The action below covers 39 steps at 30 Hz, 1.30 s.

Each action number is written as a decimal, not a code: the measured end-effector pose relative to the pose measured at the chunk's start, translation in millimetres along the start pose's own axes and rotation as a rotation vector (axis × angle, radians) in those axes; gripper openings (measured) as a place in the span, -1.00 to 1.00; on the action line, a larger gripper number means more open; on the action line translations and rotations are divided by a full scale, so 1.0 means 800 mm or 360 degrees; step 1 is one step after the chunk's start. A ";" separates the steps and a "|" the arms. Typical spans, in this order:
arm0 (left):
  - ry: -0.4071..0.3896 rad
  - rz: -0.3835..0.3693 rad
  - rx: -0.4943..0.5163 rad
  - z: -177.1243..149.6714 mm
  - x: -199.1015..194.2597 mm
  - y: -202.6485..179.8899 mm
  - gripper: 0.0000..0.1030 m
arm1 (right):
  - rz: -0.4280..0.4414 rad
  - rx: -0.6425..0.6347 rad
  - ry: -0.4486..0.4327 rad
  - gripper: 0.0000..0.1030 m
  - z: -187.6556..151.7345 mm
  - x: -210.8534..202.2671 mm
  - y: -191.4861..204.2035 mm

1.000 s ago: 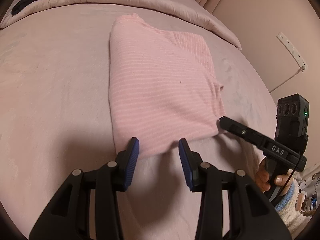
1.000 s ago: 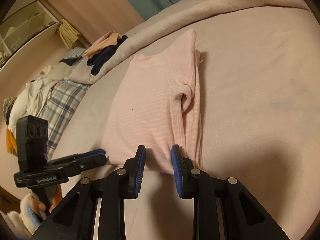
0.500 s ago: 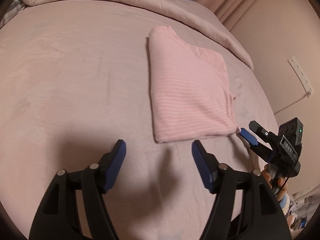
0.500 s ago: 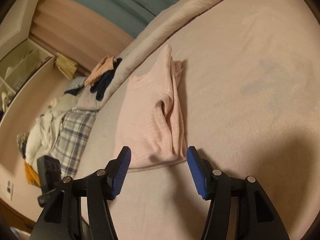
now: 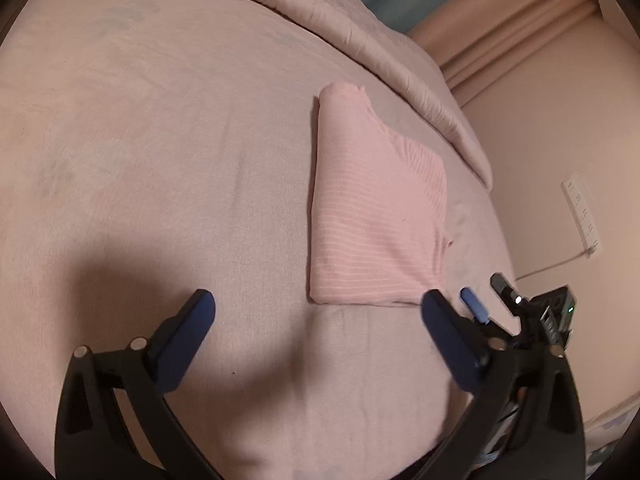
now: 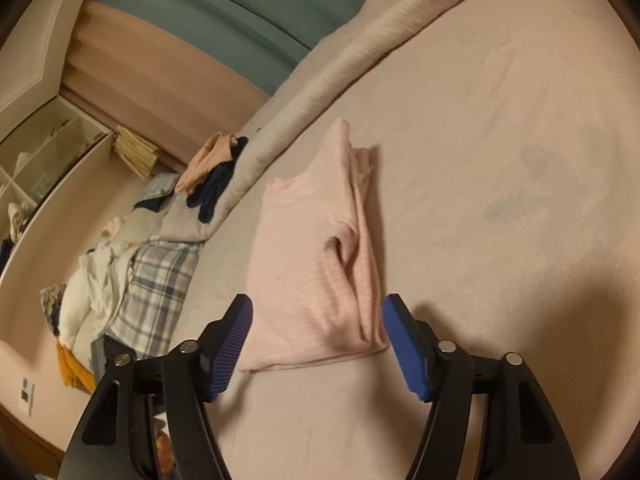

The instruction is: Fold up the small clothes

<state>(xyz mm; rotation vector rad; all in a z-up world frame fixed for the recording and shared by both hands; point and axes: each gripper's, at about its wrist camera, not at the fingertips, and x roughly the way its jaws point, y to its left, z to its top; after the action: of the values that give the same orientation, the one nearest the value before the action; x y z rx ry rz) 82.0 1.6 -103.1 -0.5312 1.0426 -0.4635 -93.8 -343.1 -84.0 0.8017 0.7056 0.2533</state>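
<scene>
The folded pink top [image 5: 372, 216] lies flat on the bed [image 5: 160, 160], at one o'clock of the left gripper [image 5: 316, 316]. Both the left and the right gripper [image 6: 316, 336] are opening, empty. Soft, light knit, probably several layers thick; pinch the near corners.

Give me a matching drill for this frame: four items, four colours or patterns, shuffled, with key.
Items:
1. folded top
2. gripper pads
3. headboard
4. plaid cloth

Colours:
A. teal
B. pink with pale stripes
C. blue-and-white check
D. blue

Pairs: 1-B, 2-D, 3-A, 4-C
</scene>
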 end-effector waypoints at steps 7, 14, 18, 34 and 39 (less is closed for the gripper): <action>-0.0069 -0.0008 -0.0092 0.006 -0.021 0.011 0.99 | -0.0058 -0.0031 0.0031 0.56 -0.002 0.000 0.006; -0.0170 -0.0077 -0.0130 0.005 -0.033 0.017 0.99 | -0.0065 0.0012 0.0009 0.99 -0.001 -0.005 -0.002; -0.0372 -0.0110 0.0035 -0.003 -0.043 0.004 0.99 | -0.0070 -0.0006 -0.0002 0.99 0.000 -0.007 -0.001; -0.0171 -0.0028 -0.0055 0.047 -0.008 0.019 0.99 | -0.0271 -0.0120 0.0202 0.99 0.029 0.023 -0.003; -0.0054 -0.0040 -0.0043 0.057 0.015 0.017 0.99 | -0.0270 -0.0096 0.0232 0.99 0.039 0.032 -0.010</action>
<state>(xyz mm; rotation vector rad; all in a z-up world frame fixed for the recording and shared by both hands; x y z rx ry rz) 129.3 14.1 -101.2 -0.5753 1.0116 -0.4616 -54.3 -354.5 -86.6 0.6664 0.8942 0.1797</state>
